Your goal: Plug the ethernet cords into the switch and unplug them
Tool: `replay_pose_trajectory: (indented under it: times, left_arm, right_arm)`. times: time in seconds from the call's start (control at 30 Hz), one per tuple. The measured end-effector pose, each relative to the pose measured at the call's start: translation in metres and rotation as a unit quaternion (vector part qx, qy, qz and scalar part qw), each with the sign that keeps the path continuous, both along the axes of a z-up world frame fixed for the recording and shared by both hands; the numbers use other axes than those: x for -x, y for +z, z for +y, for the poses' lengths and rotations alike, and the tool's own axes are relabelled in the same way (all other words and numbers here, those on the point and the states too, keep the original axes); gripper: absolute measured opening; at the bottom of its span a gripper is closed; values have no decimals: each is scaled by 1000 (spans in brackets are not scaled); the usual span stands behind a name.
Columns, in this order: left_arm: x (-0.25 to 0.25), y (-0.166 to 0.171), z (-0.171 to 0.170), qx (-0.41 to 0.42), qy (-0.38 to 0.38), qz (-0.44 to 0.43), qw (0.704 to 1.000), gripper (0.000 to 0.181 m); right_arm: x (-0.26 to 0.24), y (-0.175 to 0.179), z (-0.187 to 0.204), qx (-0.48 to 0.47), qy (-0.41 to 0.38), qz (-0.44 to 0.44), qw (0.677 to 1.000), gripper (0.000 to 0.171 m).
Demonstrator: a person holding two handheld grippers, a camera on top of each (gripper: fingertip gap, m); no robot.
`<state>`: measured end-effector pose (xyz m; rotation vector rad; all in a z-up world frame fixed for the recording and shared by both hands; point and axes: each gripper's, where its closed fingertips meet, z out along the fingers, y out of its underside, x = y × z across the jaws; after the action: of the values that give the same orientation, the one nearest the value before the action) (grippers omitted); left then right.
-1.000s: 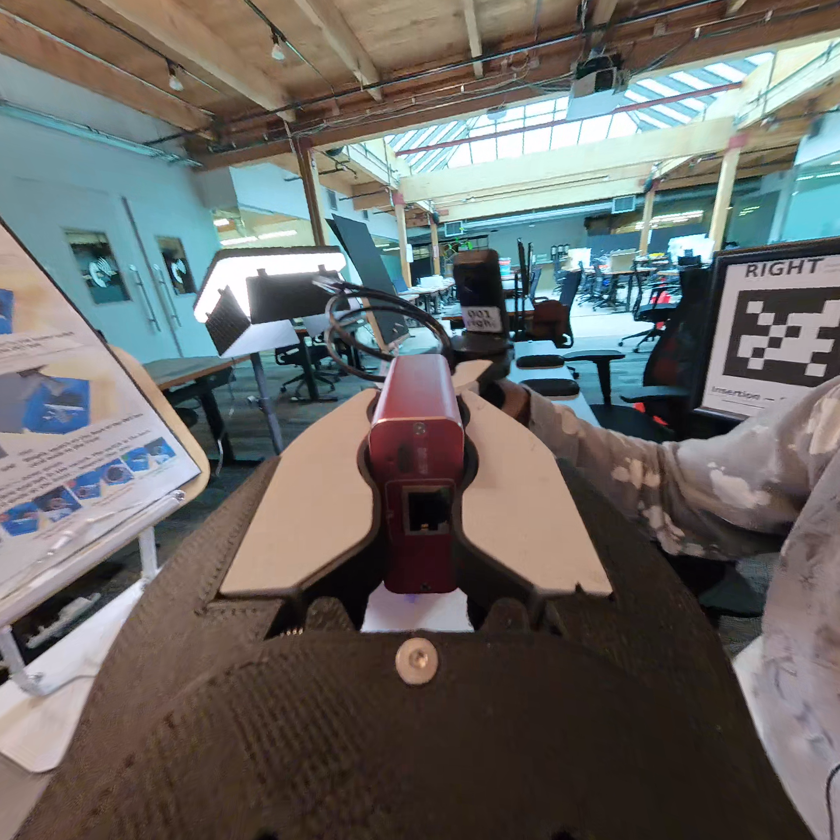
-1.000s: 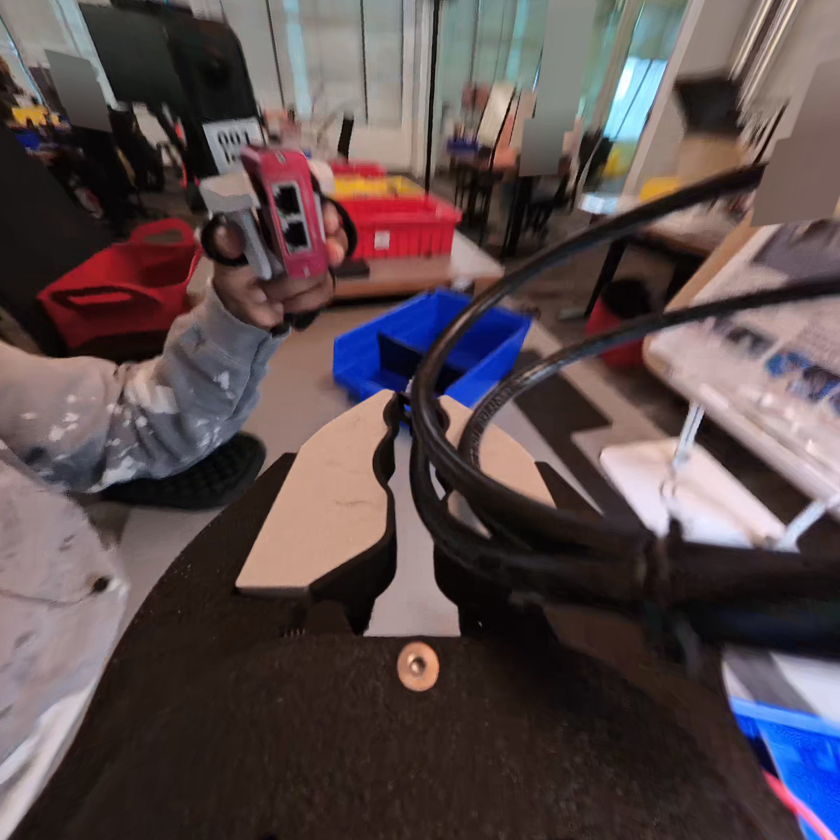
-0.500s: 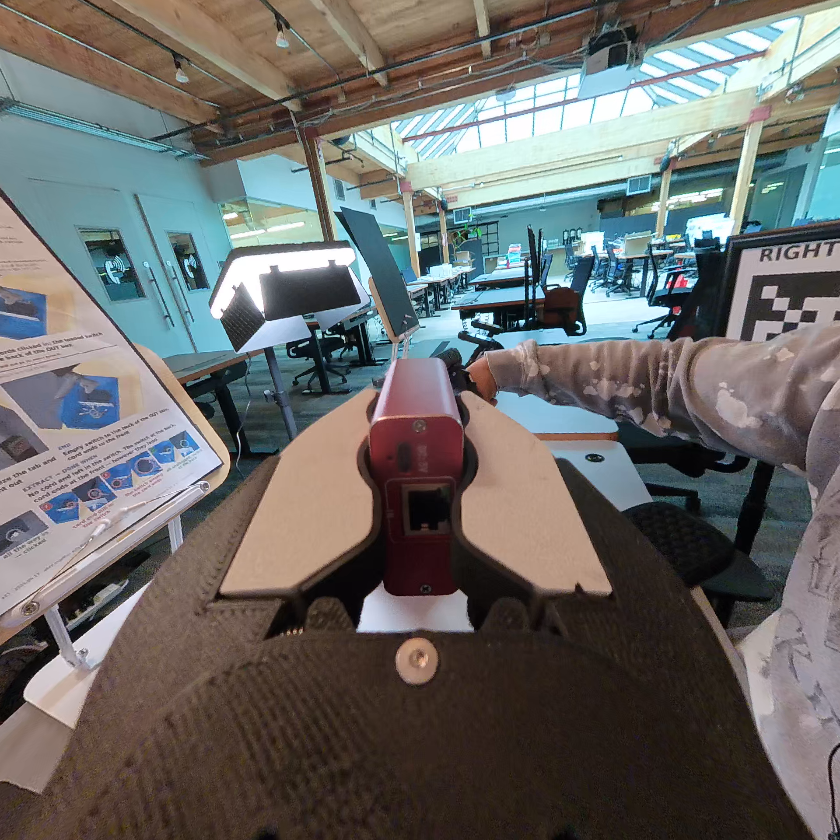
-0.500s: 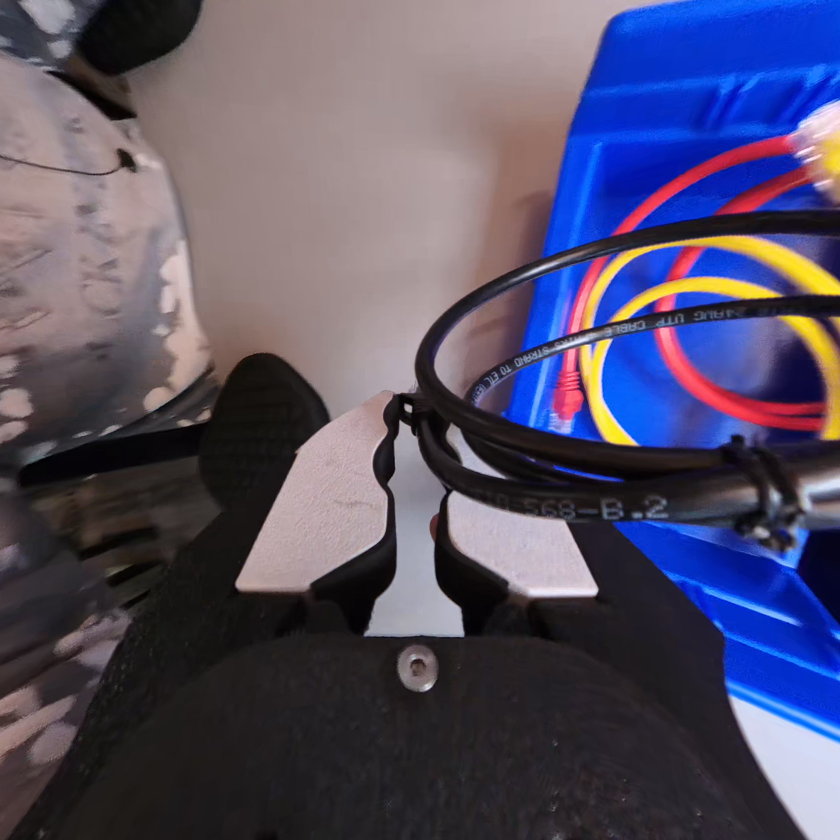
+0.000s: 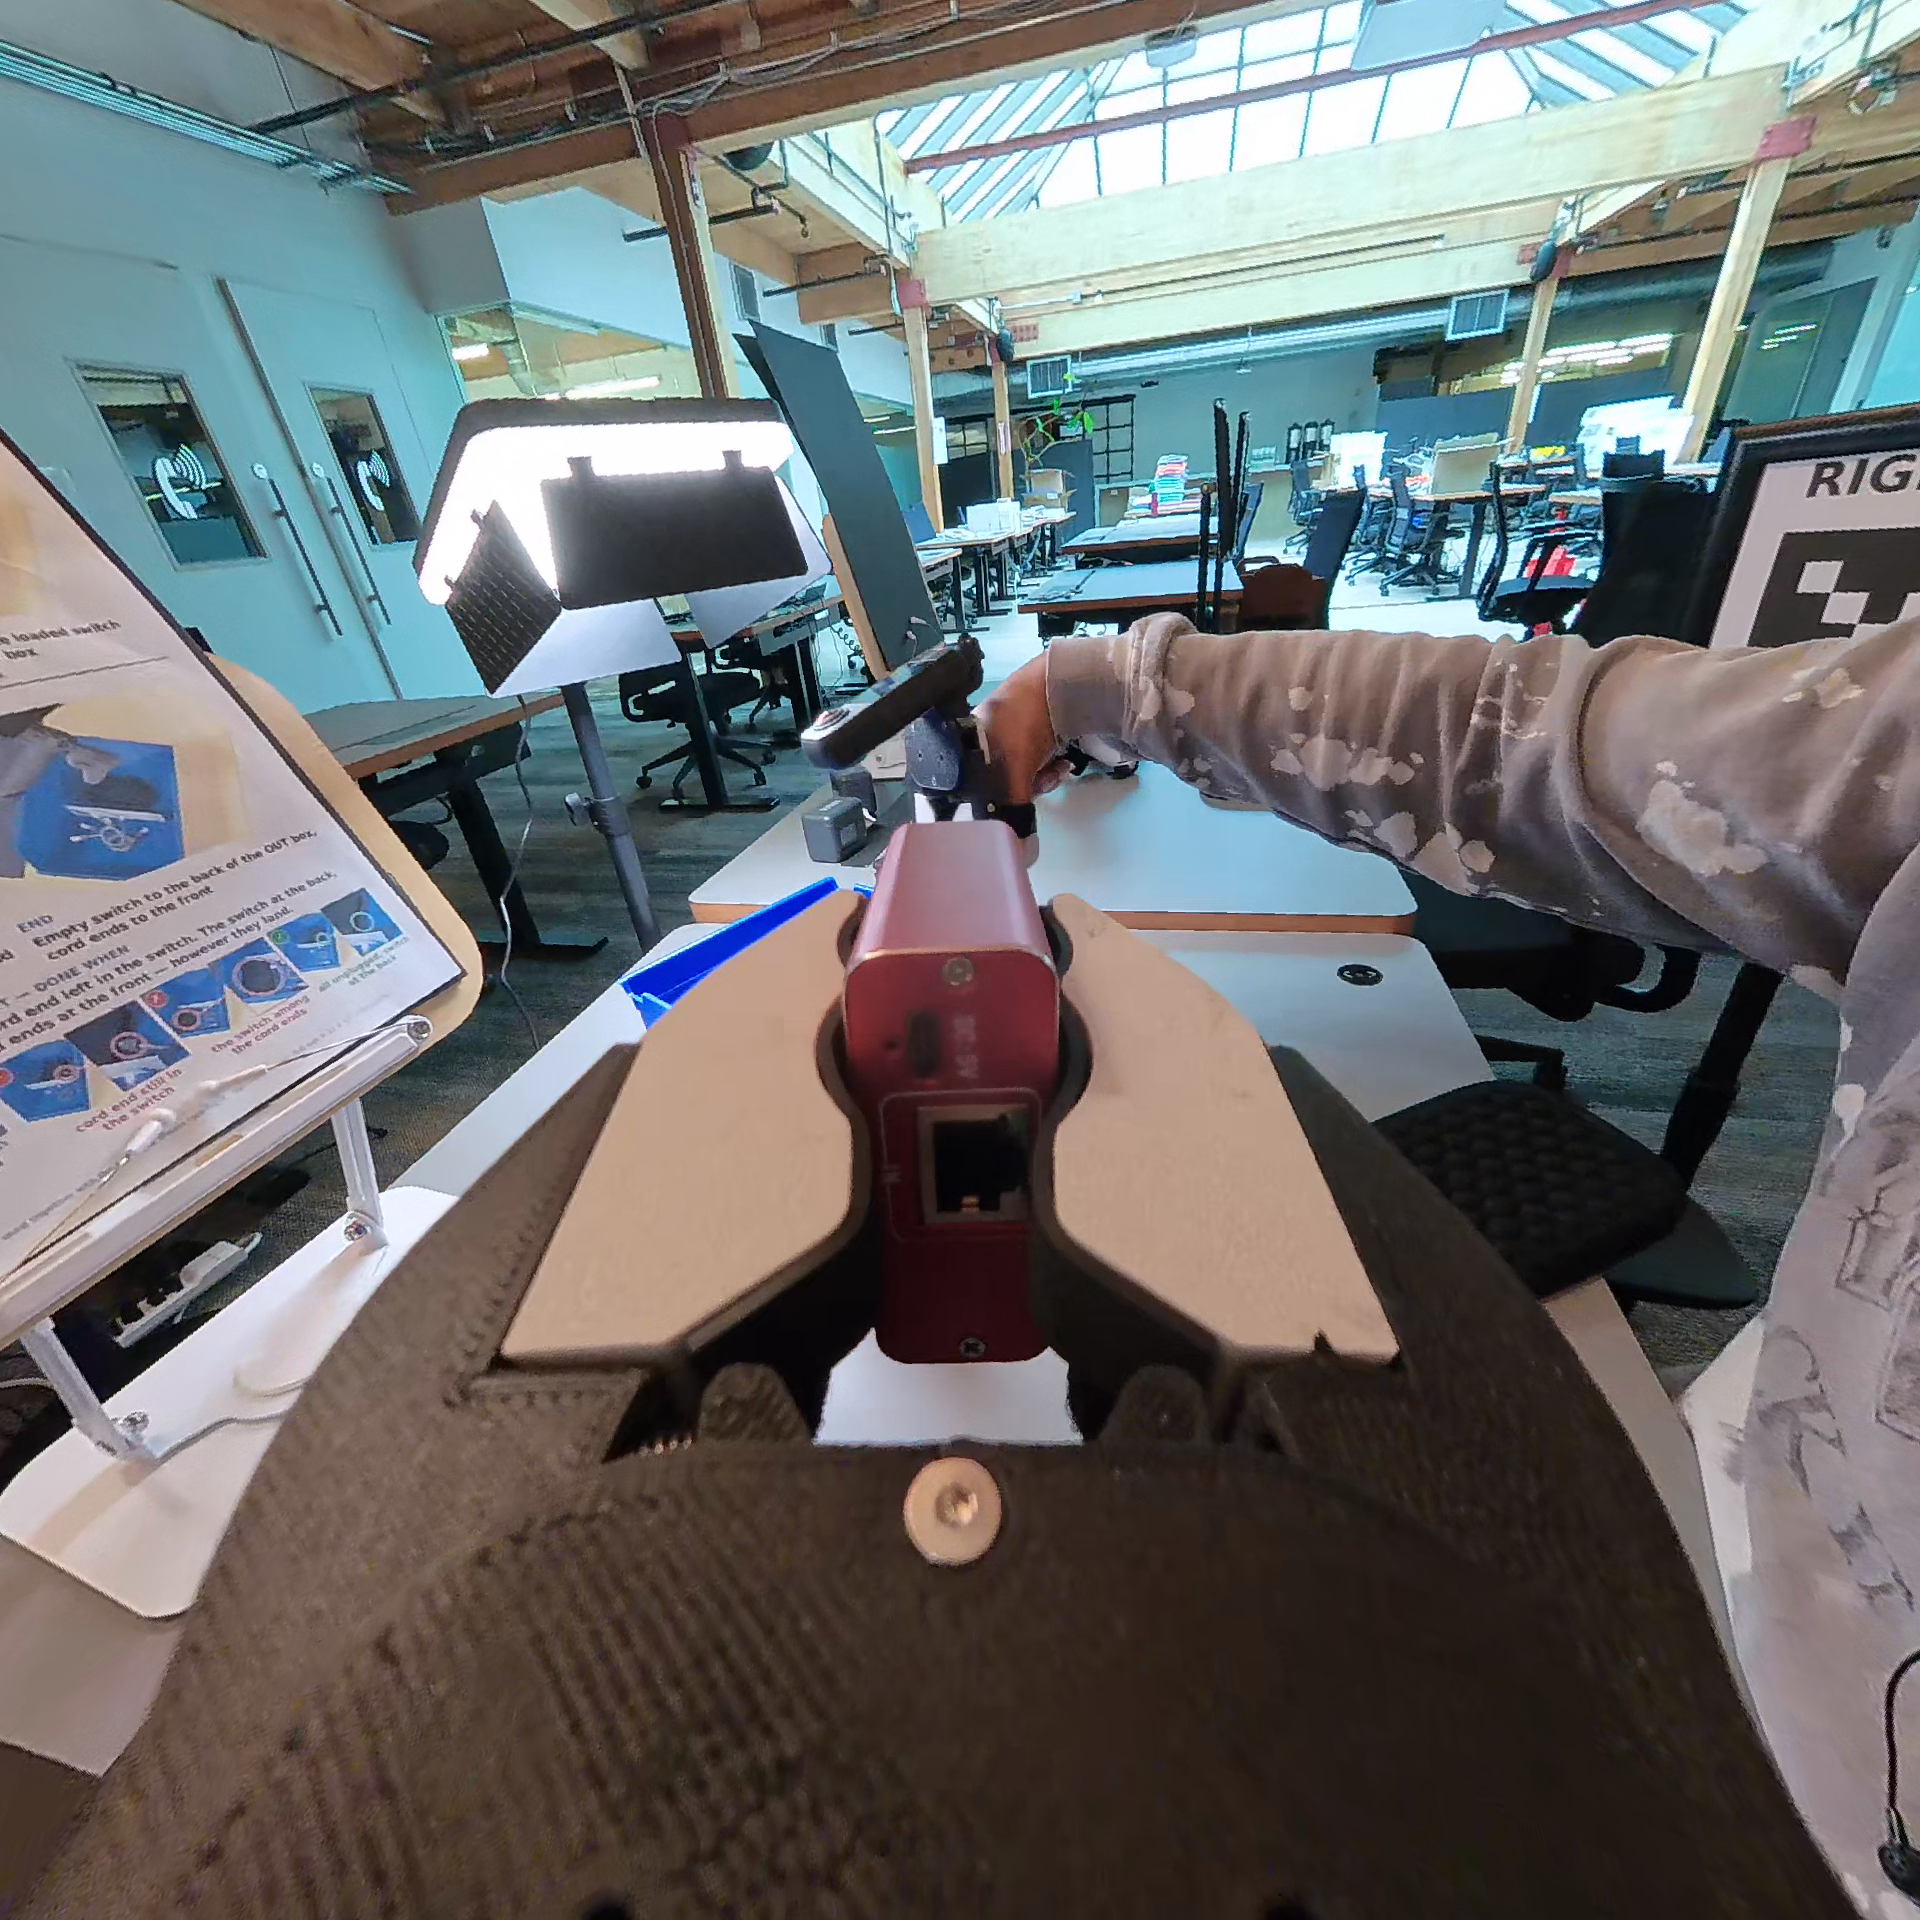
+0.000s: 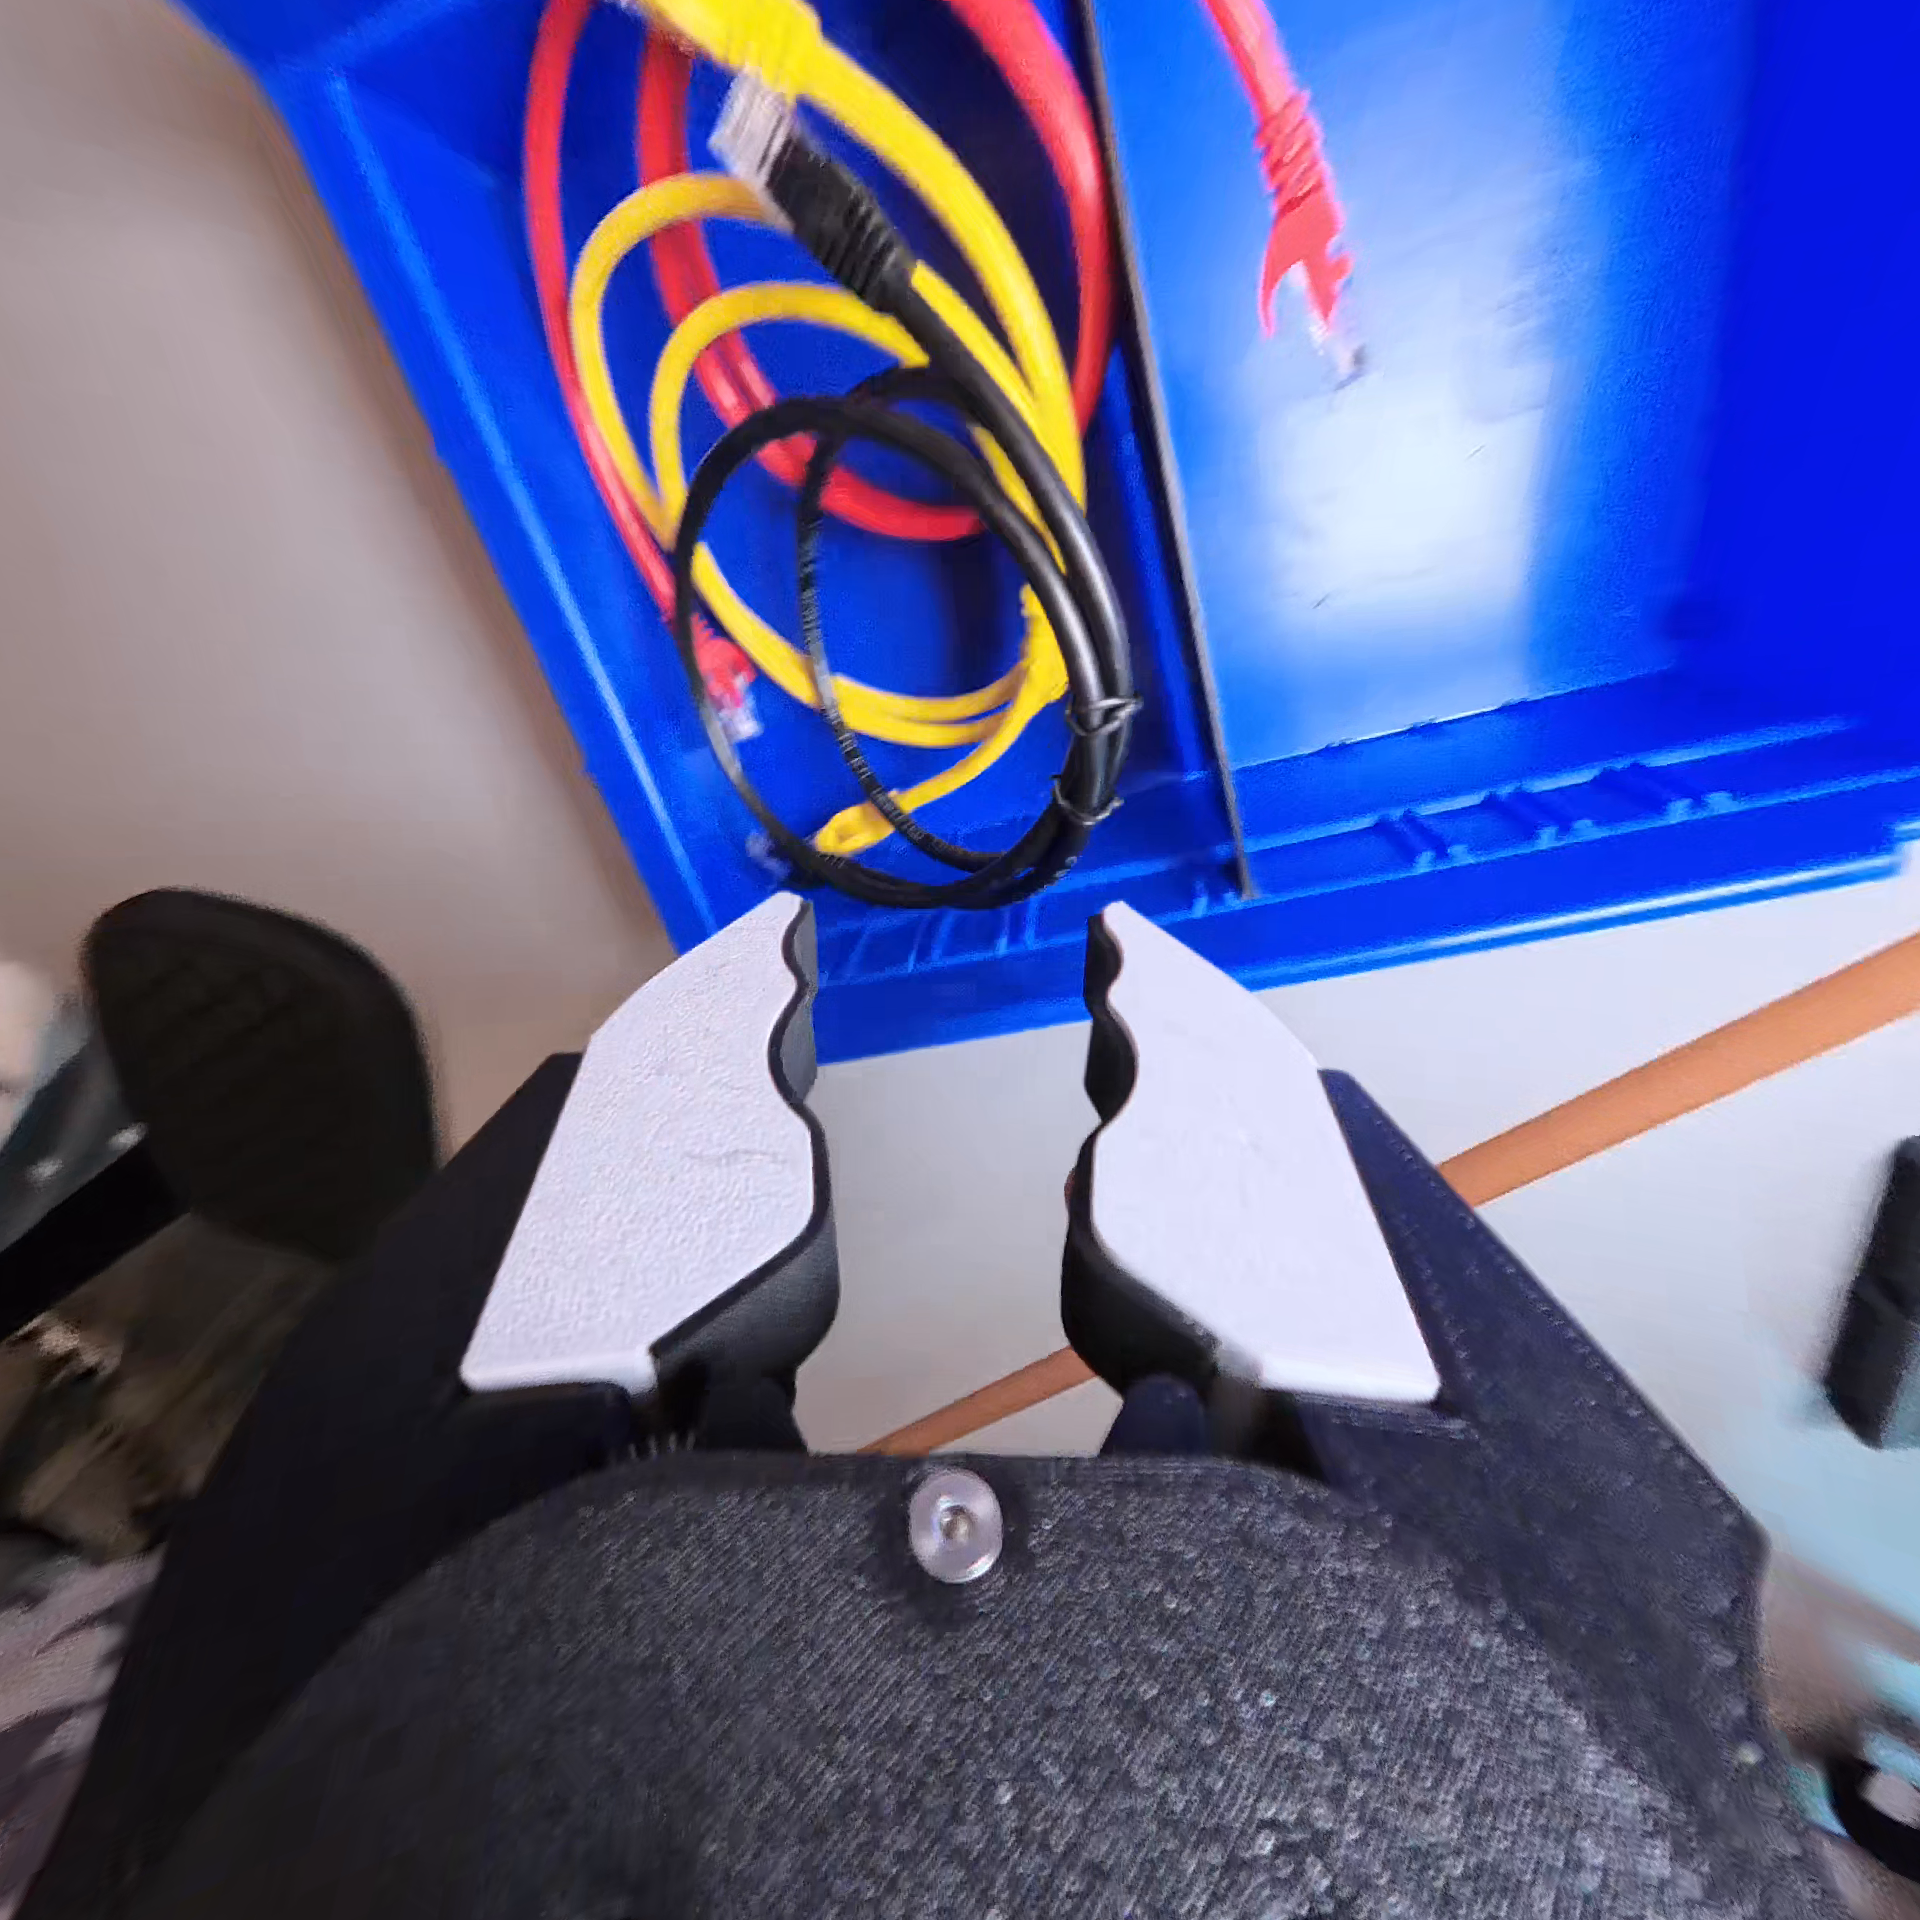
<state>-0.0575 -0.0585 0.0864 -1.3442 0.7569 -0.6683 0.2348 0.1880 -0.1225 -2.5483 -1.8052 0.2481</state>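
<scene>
My left gripper (image 5: 951, 914) is shut on a red metal switch (image 5: 951, 1081), held upright in the air with one empty port facing the camera. My right gripper (image 6: 948, 925) is open and empty, pointing down just above the near rim of a blue bin (image 6: 1455, 862). A coiled black ethernet cord (image 6: 1081, 644) lies in the bin's left compartment on top of yellow cords (image 6: 935, 249) and red cords (image 6: 1086, 208). In the left wrist view the right gripper (image 5: 914, 727) shows farther off, held by a hand beyond the switch.
A divider splits the bin; its right compartment holds a red cord end (image 6: 1294, 208). The bin stands on a white table (image 6: 935, 1122) with a wooden edge. An instruction board on a stand (image 5: 156, 935) is at left, a marker board (image 5: 1829, 561) at right, a studio light (image 5: 613, 520) behind.
My right gripper swung down over the blue bin, opened and let go of the black cord, which now lies in the bin. My left gripper still holds the switch and has tilted slightly lower.
</scene>
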Motion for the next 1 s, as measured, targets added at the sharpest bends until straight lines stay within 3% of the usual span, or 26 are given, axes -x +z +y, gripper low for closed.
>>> replay_pose_trajectory:
  times: [0.27,0.33,0.43,0.5,0.6,0.7,0.8,0.93,1.0]
  left_arm:
    - [-5,-2,-1,-2,1,9,1000,30]
    - [-5,-3,0,-1,1,12,1000,30]
    - [-6,-6,2,4,0,13,1000,30]
    - [-7,-11,6,13,-3,14,1000,30]
    - [-10,-24,17,38,-6,16,999,30]
    - [-14,-39,31,77,-3,5,997,30]
    - [-19,-53,49,127,7,-31,991,30]
    - [-36,-77,63,209,-17,-77,975,29]
    - [-46,-89,67,244,-28,-92,965,29]
  right_arm:
    - [19,-36,38,-190,90,-80,974,35]
    - [36,-45,35,-204,115,-62,970,24]
    - [53,-53,25,-208,152,-56,965,22]
    - [65,-48,14,-199,166,-39,965,21]
    - [83,-11,13,-262,174,-18,949,28]
    - [129,50,-10,-349,193,93,912,45]
    - [183,109,-75,-408,238,241,848,58]
    - [221,130,-154,-471,321,303,764,68]
    - [231,123,-174,-491,342,295,745,73]
